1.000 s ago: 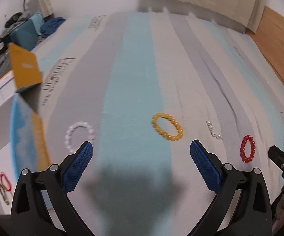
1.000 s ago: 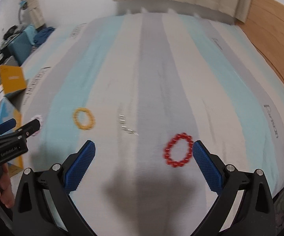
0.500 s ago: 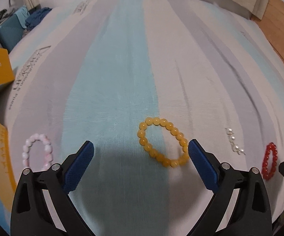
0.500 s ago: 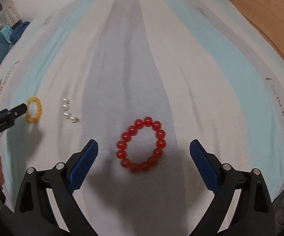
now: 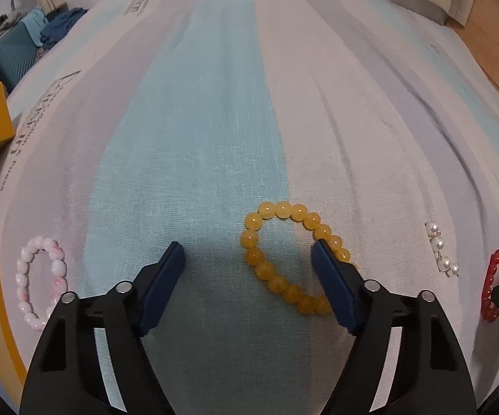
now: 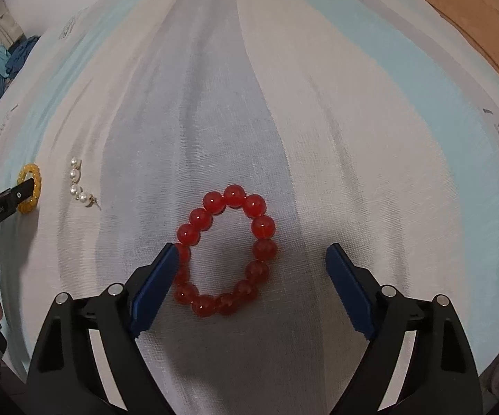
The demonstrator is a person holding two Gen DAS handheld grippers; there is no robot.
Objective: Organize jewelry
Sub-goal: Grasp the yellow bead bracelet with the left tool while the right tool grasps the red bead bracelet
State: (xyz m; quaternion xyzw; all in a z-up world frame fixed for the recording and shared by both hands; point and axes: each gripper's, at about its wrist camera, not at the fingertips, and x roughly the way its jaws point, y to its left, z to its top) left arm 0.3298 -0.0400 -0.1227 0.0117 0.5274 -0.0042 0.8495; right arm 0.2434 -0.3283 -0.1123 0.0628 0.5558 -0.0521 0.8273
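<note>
- Striped bedding (image 5: 214,138) in pale blue, grey and white covers the whole work surface, with a wooden floor at the far right edge and clutter at the far left.
- Four pieces of jewelry lie on it in a loose row: a pink bracelet (image 5: 40,282), a yellow bracelet (image 5: 292,256), a pearl earring (image 5: 439,249) and a red bracelet (image 6: 227,254).
- Left gripper (image 5: 247,259) points steeply down over the yellow bracelet; its jaws are closing but wide apart, the right finger overlapping the ring's right side, the rest of the loop between the fingers, nothing gripped.
- Right gripper (image 6: 252,261) hangs over the red bracelet the same way, jaws closing yet wide, the left finger at the ring's left beads.
- Step in hand, as I judge it: a two-handed pick-up, one bracelet each.
- Next move calls for pressing the tips to the cloth and pinching one strand of beads; round beads may roll away, and soft fabric could get caught.
</note>
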